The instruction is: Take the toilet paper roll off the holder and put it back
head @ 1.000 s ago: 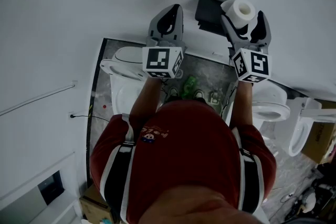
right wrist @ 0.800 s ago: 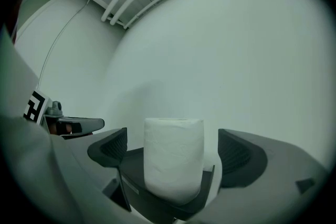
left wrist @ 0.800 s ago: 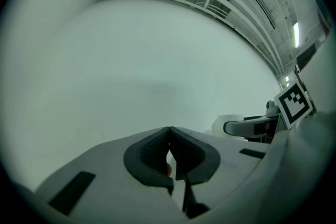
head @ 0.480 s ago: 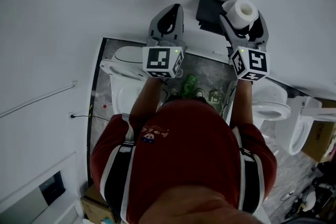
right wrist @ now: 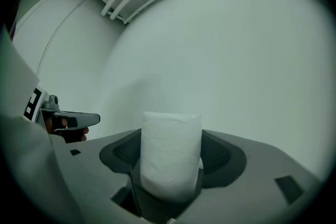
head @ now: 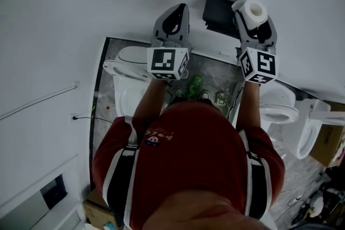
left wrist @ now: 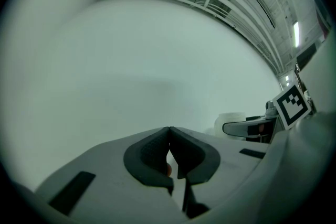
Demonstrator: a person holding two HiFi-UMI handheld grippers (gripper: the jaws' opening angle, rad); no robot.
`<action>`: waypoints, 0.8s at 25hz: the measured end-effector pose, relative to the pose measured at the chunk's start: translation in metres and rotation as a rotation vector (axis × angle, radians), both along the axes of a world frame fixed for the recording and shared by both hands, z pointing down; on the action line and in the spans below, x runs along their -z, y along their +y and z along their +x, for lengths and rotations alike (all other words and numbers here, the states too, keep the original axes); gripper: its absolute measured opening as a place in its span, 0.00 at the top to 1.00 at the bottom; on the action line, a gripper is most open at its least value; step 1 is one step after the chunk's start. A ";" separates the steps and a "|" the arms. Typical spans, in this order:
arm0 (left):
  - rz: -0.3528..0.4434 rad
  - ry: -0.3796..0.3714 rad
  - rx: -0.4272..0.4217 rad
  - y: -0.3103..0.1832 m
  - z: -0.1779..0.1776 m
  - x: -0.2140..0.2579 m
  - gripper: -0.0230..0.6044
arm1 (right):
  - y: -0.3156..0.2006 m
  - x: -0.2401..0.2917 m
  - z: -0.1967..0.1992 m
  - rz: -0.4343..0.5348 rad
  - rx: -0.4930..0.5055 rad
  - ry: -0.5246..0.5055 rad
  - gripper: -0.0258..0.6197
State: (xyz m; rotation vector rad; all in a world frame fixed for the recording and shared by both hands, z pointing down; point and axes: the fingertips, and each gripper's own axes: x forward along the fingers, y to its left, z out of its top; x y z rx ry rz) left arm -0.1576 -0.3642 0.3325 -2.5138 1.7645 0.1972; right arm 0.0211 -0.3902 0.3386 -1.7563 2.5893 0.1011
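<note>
Person in a red top (head: pixel 188 153) w/ dark shoulder straps stands facing a plain white wall (head: pixel 81 8), both arms out, a hand-held tool in each. The right claw (head: pixel 253 20) is clamped on the toilet paper roll (head: pixel 251 9); its jaws have just been closing, w/ the roll btwn them. From the right gripper view the roll (right wrist: pixel 170 155) stands upright, dark pads pressed against both its sides, blank wall behind it. Seen from overhead, the roll's hollow core faces up and the roll sits just right of the black holder (head: pixel 218 11) fixed to the wall; can't tell whether roll and holder touch. The left claw (head: pixel 171 20) is held out level toward bare wall, left of the holder and apart from it, pads together at the tips (left wrist: pixel 169 157). Each tool carries a marker cube (head: pixel 167 62) w/ black-and-white squares near the hand. Below, on a grey speckled floor, a white toilet (head: pixel 126 59) sits under the left arm; more white toilets line up at right. The left gripper view catches the right claw (left wrist: pixel 247 127) off to its right, w/ the roll pale beside it.
</note>
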 end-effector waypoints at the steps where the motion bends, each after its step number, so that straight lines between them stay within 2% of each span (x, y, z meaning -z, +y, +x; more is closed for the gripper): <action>1: 0.001 0.001 0.000 0.000 0.000 0.000 0.93 | 0.001 0.000 0.000 0.001 0.000 0.003 0.44; 10: 0.007 0.003 -0.004 0.002 0.003 0.004 0.93 | 0.001 0.002 0.001 0.007 -0.007 0.005 0.44; 20: 0.024 0.008 -0.018 0.001 0.013 0.012 0.93 | 0.008 0.028 0.014 0.076 -0.029 -0.019 0.44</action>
